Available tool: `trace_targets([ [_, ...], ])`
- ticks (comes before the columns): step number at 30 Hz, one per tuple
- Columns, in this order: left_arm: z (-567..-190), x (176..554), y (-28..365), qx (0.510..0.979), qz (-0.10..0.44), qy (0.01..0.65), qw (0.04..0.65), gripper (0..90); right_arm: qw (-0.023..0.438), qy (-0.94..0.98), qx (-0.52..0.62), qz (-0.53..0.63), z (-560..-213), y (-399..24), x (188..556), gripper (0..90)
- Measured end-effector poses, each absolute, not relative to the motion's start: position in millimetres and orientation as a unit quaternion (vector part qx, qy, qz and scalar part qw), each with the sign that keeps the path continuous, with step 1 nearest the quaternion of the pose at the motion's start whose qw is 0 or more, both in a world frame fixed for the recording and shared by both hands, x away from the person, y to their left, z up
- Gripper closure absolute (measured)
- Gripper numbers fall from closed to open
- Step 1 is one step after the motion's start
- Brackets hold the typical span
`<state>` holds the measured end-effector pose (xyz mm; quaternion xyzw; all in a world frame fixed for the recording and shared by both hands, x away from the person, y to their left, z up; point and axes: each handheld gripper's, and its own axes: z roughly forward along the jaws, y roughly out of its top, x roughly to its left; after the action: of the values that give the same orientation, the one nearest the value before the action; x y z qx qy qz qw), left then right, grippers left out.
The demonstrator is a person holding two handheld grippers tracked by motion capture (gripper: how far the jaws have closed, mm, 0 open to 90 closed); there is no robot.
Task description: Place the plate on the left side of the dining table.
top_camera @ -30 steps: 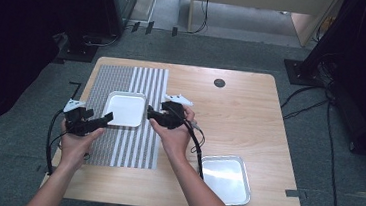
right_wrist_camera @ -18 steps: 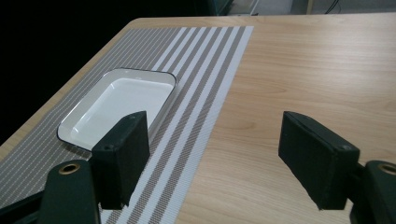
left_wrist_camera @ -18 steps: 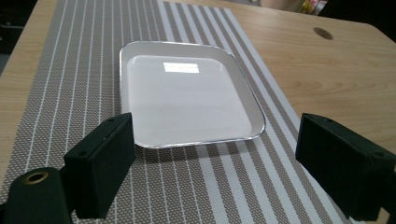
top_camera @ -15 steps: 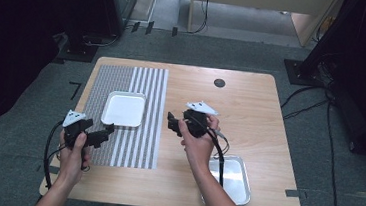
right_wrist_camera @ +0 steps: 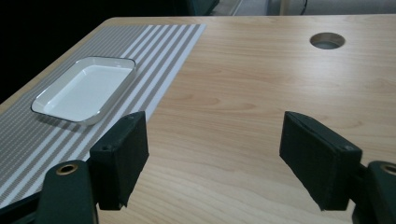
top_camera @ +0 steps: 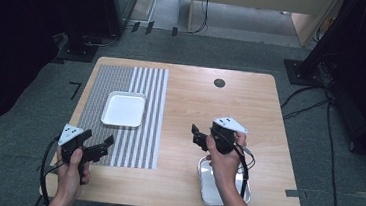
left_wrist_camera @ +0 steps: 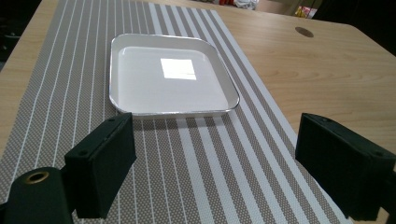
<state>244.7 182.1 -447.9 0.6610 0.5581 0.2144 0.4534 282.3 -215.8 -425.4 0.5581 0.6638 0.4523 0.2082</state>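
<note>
A white rectangular tray (top_camera: 124,109) lies empty on the striped placemat (top_camera: 137,144) at the table's left; the same tray (left_wrist_camera: 168,79) (right_wrist_camera: 86,88) appears in both gripper views. My left gripper (top_camera: 98,146) hovers over the mat's near left corner, jaws wide open with nothing between them; in the left gripper view the gripper (left_wrist_camera: 229,168) faces the tray. My right gripper (top_camera: 196,135) is held over bare wood right of the mat, also open and empty (right_wrist_camera: 224,158). A metal tray (top_camera: 216,188) sits at the front right, partly under the right hand.
A round cable hole (top_camera: 219,82) is in the tabletop near the far edge. Bare wood (top_camera: 206,105) spans the table's middle and right. Cables trail from both grippers toward the near edge.
Both hands have drawn back from the white tray: the left toward the near left corner, the right toward the right over the metal tray. The white tray stays on the mat.
</note>
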Motion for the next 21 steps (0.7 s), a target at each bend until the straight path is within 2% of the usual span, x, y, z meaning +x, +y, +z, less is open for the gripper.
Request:
trace_targets([
  [10, -459, 226, 182, 0.661, 0.222, 0.558, 0.45, 12.8, 0.233, 0.652, 0.568, 0.445, -435, -265, 252, 24.0],
  [21, -467, 214, 196, 0.664, 0.226, 0.551, 0.451, 10.7, 0.236, 0.637, 0.58, 0.45, -448, -304, 228, 23.5],
])
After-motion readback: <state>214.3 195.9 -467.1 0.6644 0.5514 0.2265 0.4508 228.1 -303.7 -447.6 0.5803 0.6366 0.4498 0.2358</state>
